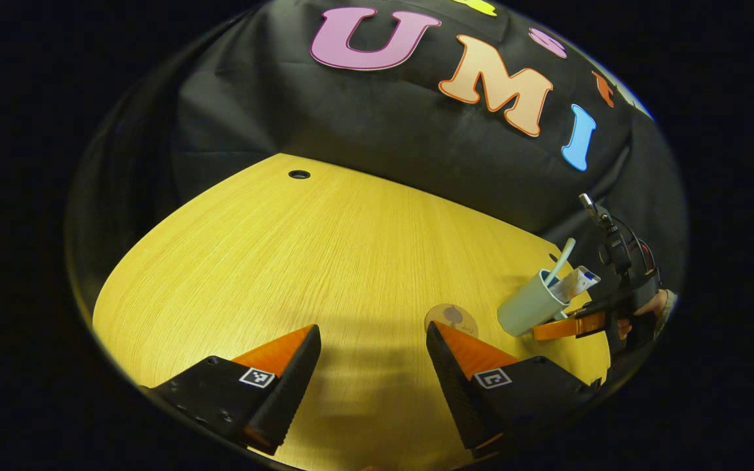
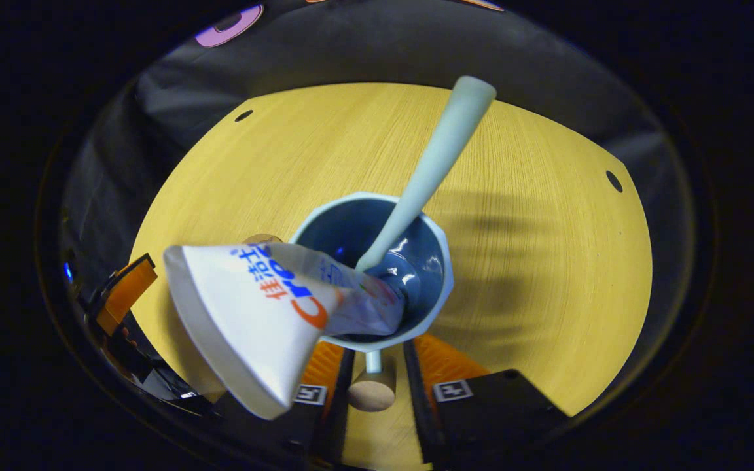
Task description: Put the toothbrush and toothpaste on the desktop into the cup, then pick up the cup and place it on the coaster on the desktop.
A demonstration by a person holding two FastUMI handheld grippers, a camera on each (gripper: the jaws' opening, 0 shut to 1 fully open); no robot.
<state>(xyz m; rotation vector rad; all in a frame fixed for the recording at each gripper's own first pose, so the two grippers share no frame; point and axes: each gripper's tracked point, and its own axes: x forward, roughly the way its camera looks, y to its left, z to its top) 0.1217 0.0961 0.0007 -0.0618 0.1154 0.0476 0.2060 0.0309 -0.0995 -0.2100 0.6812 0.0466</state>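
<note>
on the wooden table (image 1: 324, 261), in the left gripper view, the left gripper (image 1: 373, 358) hangs with its jaws spread wide and nothing between them. just past its right finger lies the round coaster (image 1: 451, 318). to the right of the coaster, the cup (image 1: 531, 305) is tilted and lifted, gripped by the right gripper (image 1: 570, 325) at its handle, a hand (image 1: 653, 305) behind it. in the right gripper view the right gripper (image 2: 373, 366) is closed narrowly on the cup's wooden handle (image 2: 371, 390). the toothbrush (image 2: 432, 163) and toothpaste (image 2: 266, 307) stand inside the cup (image 2: 439, 261), sticking out over its rim.
</note>
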